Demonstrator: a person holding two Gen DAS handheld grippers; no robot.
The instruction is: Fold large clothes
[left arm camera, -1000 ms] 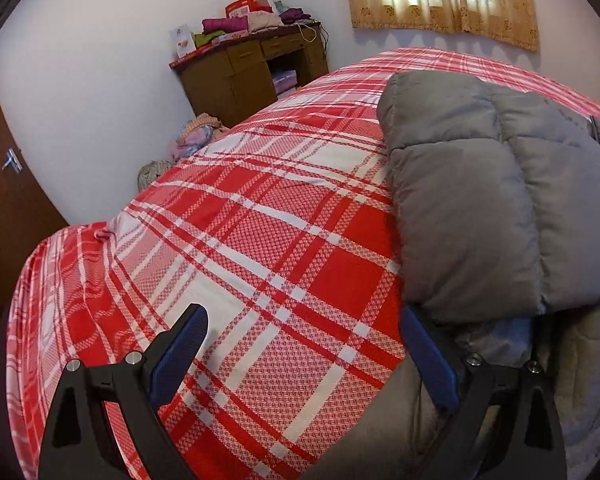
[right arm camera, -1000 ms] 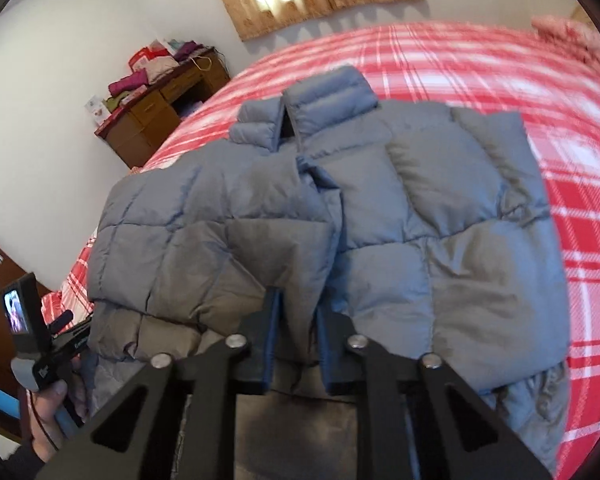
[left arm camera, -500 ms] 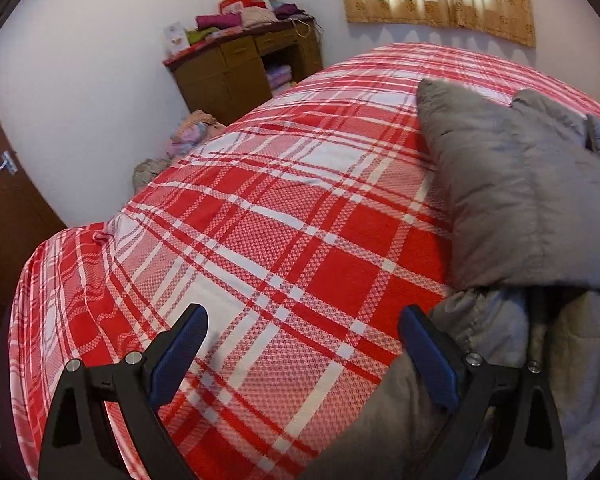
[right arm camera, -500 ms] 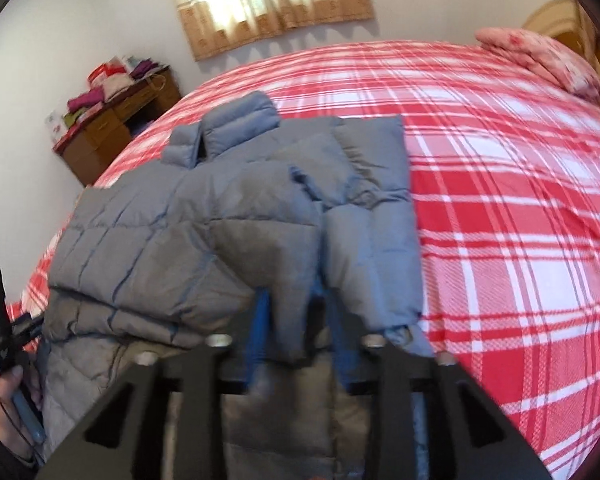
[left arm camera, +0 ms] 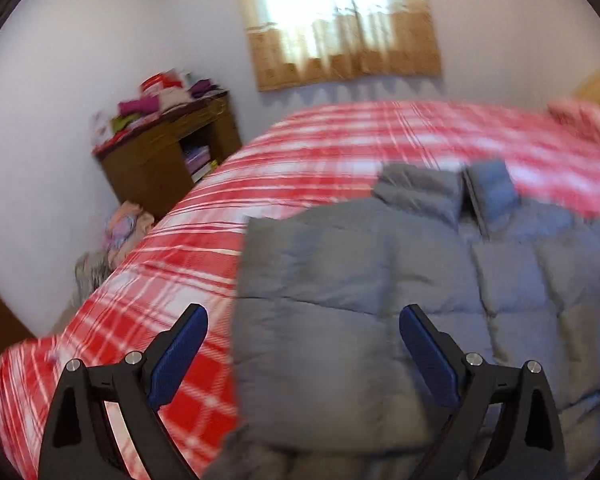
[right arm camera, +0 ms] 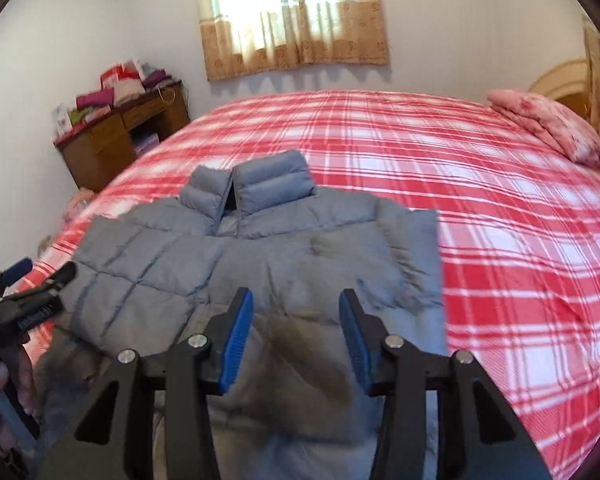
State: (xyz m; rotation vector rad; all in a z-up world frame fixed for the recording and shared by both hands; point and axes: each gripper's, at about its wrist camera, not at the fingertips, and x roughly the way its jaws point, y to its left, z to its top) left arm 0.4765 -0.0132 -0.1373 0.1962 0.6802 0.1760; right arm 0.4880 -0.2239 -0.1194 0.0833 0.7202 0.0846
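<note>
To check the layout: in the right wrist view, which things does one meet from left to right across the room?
Left gripper → wooden desk → grey puffer jacket → pink pillow.

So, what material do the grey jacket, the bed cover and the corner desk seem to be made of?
Grey jacket: likely a matte synthetic shell over padding, judging by its puffy stitched panels.
Bed cover: woven cloth, probably cotton; red-and-white check, no shine.
Desk: brown wood or veneer, slightly glossy.

A home bedroom: plaid-covered bed [right arm camera: 480, 208], pillow [right arm camera: 548, 124], curtained window [right arm camera: 292, 16], cluttered desk [right arm camera: 116, 136].
</note>
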